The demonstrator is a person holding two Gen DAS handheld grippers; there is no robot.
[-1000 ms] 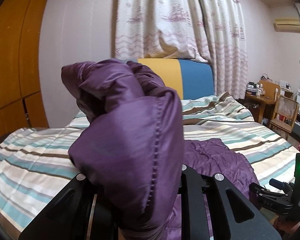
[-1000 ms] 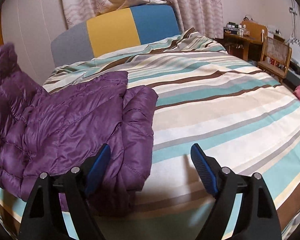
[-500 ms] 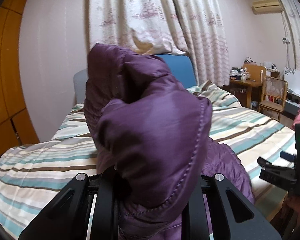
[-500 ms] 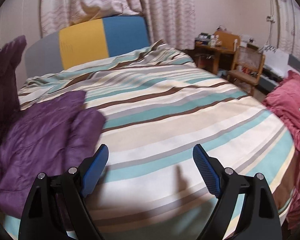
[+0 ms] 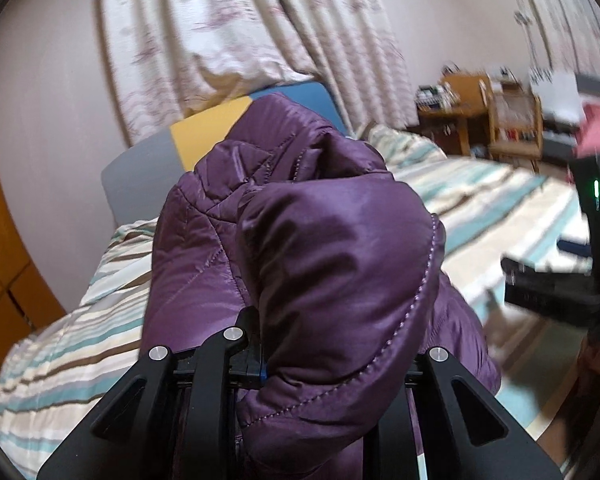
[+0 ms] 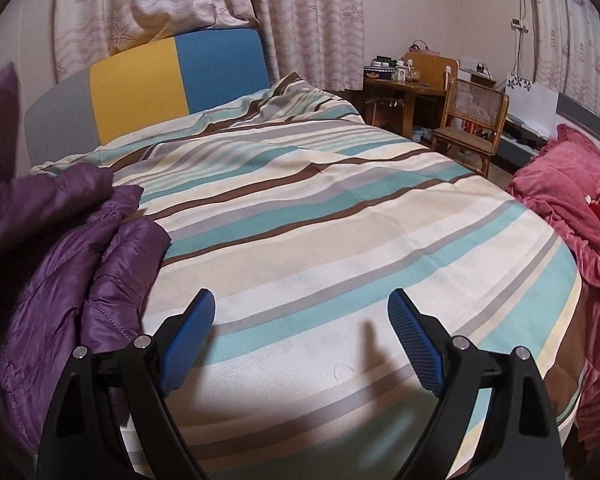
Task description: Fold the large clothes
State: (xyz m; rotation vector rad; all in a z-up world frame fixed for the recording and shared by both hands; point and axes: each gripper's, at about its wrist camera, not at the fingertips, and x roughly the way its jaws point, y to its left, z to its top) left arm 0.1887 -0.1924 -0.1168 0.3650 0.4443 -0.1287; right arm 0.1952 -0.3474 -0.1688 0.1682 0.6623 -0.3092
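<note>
A purple quilted jacket (image 5: pixel 332 264) fills the middle of the left wrist view, bunched and lifted over the striped bed (image 5: pixel 80 344). My left gripper (image 5: pixel 324 364) is shut on this bunch, and the fabric hides its fingertips. The rest of the jacket (image 6: pixel 72 272) lies crumpled on the bed's left side in the right wrist view. My right gripper (image 6: pixel 300 320) hovers open above bare striped bedding (image 6: pixel 340 220), right of the jacket, with nothing between its blue pads (image 6: pixel 416 340). Its black body (image 5: pixel 552 288) shows at the left wrist view's right edge.
A grey, yellow and blue headboard (image 6: pixel 160 84) backs the bed, with patterned curtains (image 6: pixel 300 12) behind. A wooden desk (image 6: pixel 408 80) and cane chair (image 6: pixel 472 120) stand at the far right. A pink blanket (image 6: pixel 568 200) lies along the bed's right edge.
My left gripper has carried the bunched jacket lower and sideways while rolling. The right gripper has swung right, off the jacket onto bare bedding, and its jaws stand slightly wider.
</note>
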